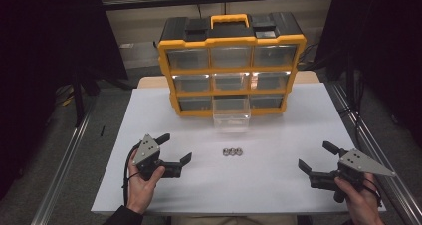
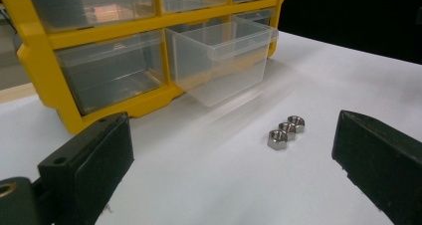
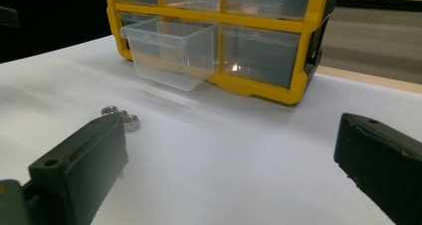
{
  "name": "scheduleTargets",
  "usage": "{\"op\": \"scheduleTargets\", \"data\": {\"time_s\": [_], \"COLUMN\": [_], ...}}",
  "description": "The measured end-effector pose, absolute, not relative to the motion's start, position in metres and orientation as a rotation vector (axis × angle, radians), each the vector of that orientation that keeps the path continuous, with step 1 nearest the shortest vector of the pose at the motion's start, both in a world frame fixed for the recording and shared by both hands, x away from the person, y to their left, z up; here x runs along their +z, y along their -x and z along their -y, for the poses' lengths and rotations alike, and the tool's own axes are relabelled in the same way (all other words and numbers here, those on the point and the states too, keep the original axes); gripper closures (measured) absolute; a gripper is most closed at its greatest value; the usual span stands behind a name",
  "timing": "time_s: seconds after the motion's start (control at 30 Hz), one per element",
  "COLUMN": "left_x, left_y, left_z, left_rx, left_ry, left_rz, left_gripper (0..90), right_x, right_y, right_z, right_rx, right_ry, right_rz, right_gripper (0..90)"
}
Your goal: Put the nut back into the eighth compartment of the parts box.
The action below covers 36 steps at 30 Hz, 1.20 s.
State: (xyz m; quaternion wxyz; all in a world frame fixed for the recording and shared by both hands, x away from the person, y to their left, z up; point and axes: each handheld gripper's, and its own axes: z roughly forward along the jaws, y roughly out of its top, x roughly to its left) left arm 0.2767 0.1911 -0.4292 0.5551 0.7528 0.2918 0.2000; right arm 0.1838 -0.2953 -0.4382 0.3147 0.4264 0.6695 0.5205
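- Left gripper (image 1: 173, 149) rests low at the near left of the white desk (image 1: 278, 185), held in a hand (image 1: 142, 185); its jaws stand wide apart with nothing between them.
- Right gripper (image 1: 318, 159) sits at the near right in the other hand (image 1: 361, 200), jaws also spread wide and empty.
- Three small metal nuts (image 1: 232, 152) lie in a short row on the desk, touching one another, between the two grippers and a little farther off, well apart from both.
- Beyond the nuts stands a yellow and black drawer cabinet (image 1: 231, 65) at the far middle of the desk.
- Its bottom middle clear drawer (image 1: 231, 116) is pulled out toward the nuts; it looks empty in the left gripper view.
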Motion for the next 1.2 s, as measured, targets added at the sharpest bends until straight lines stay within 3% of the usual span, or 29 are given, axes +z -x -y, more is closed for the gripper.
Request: {"op": "scheduleTargets", "data": {"time_s": [0.53,0.73,1.2], "left_x": [-0.428,-0.429,-0.425], "left_y": [-0.287,-0.293,-0.308], "left_z": [-0.169,-0.16,-0.137], "left_rx": [0.494,0.41,0.351], "left_ry": [-1.811,-1.829,-1.876], "left_rz": [-0.678,-0.615,-0.566], "left_gripper": [3.7,3.8,2.9], "right_x": [-0.438,-0.438,-0.438], "right_y": [-0.183,-0.183,-0.183], "right_z": [0.295,0.295,0.295], "right_rx": [1.373,1.37,1.37], "right_ry": [-1.122,-1.125,-1.123], "right_rz": [-1.766,-1.766,-1.771], "right_gripper": [0.1,0.1,0.0]}}
